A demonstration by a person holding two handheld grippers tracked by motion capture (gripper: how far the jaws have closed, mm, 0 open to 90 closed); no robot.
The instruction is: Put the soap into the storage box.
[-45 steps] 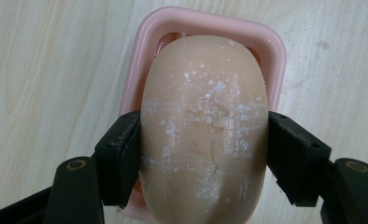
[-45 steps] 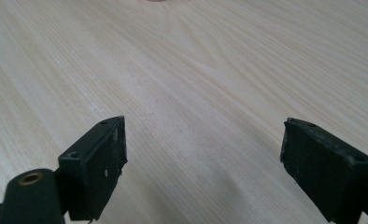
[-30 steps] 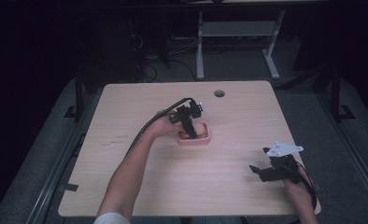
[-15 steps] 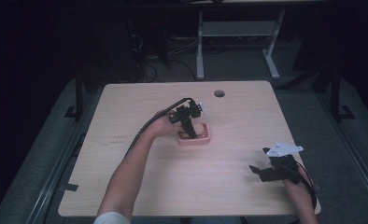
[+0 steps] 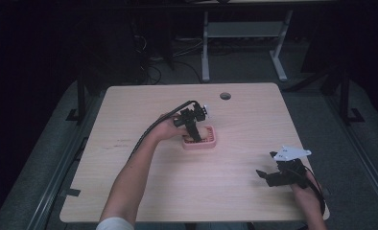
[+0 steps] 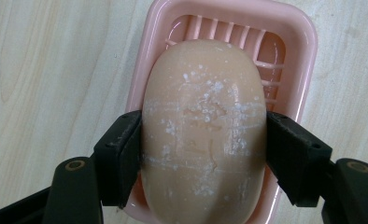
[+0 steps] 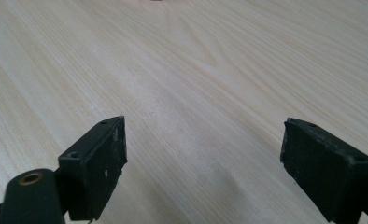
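The left gripper [image 6: 203,154] is clamped on the bar of soap [image 6: 203,130], one black jaw pressed against each long side of the bar. In the left gripper view, the soap sits directly above the pink soap dish [image 6: 285,35]; the slatted floor of the dish is visible past the far end of the bar. Whether the underside of the soap touches the slats or hangs just clear of them cannot be determined from these views.

In the high view, the left gripper [image 5: 193,128] points down into the soap dish [image 5: 211,143], which stands near the middle of the tabletop [image 5: 129,110].

The right gripper [image 7: 204,158] has its jaws spread wide apart with nothing between them. In the high view it [image 5: 268,176] rests low at the near right corner of the tabletop, well apart from the dish, and takes no part in the work.

Status, as judged: the grasp on the soap is complete and secure. The soap and dish are aligned. Remaining: either seat the bar and release it, or lift it clear of the dish; the views do not settle which direction applies.
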